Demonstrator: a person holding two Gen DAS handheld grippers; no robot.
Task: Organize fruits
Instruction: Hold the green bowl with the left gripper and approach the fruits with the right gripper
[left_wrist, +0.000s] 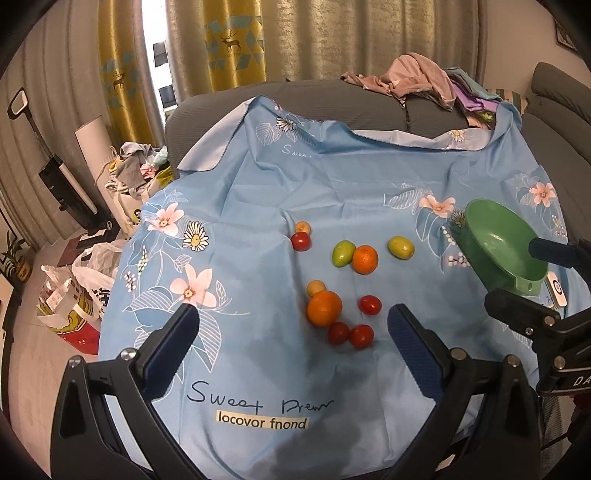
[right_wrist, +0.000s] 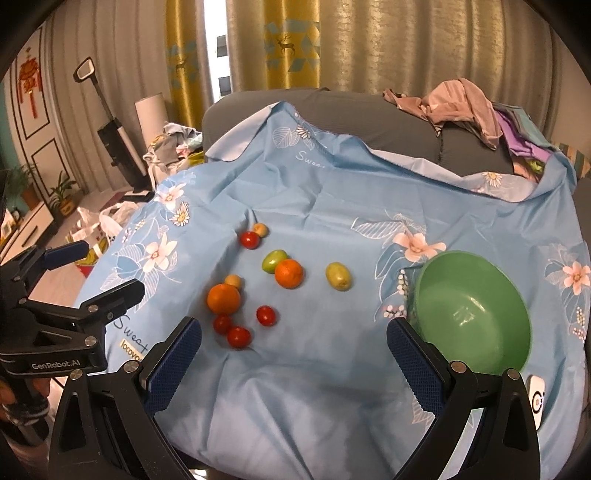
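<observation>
We are seeing open blue cloth (right_wrist: 295, 387) lying bare between the near edge and the fruit cluster, giving both grippers room to come in low. The green bowl (right_wrist: 476, 314) is standing at the right, just beside the right gripper (right_wrist: 293, 339), blocking that side. The oranges and tomatoes (left_wrist: 340, 325) are crowding together, touching, while the yellow-green fruit (right_wrist: 338, 276) is sitting apart with room all round.

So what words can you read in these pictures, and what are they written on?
"Sweet Drem", uncertain handwriting: blue tablecloth
"locovor fnond": pale label printed on that cloth
"Swee": cloth's far edge, rest cut off
"GenRobot.AI": left hand-held gripper
"DA": right hand-held gripper, cut off
Green bowl's embossed mark: unreadable
</observation>
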